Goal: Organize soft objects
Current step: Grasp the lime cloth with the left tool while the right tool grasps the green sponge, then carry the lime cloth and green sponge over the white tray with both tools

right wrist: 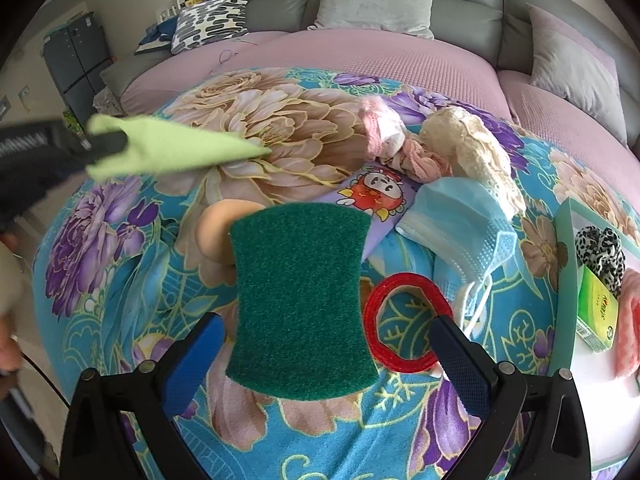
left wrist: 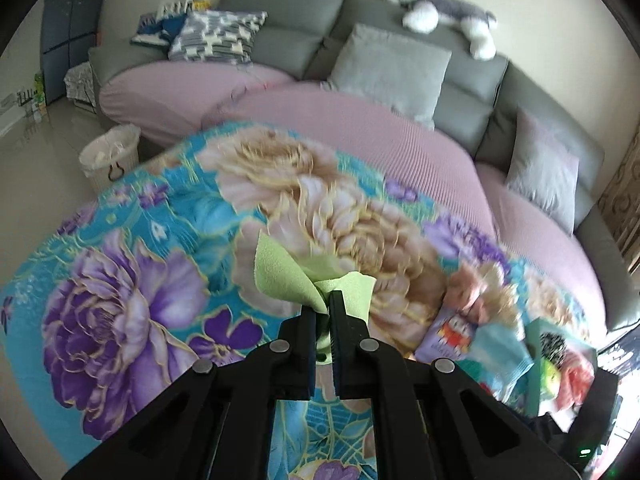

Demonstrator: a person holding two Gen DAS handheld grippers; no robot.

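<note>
My left gripper (left wrist: 323, 305) is shut on a light green cloth (left wrist: 280, 276), which hangs lifted above the floral blanket (left wrist: 132, 248). In the right wrist view the same left gripper (right wrist: 106, 142) enters from the left with the green cloth (right wrist: 176, 152) trailing from it. My right gripper (right wrist: 328, 360) stands open low over the blanket. A dark green scouring pad (right wrist: 300, 300) sits between its blue fingers (right wrist: 196, 360), with a gap on each side. Beside it lie a red ring (right wrist: 374, 320), a blue face mask (right wrist: 460, 224), a purple cartoon pouch (right wrist: 376, 192) and a beige puff (right wrist: 218, 232).
Pink lace cloth (right wrist: 390, 136) and cream lace (right wrist: 476, 152) lie further back. A green-rimmed tray (right wrist: 564, 280) at the right holds a leopard scrunchie (right wrist: 600, 252), a green packet (right wrist: 596, 312) and a pink cloth (right wrist: 628, 320). Behind stand a sofa with cushions (left wrist: 388, 68), a plush dog (left wrist: 440, 20) and a white basket (left wrist: 110, 156).
</note>
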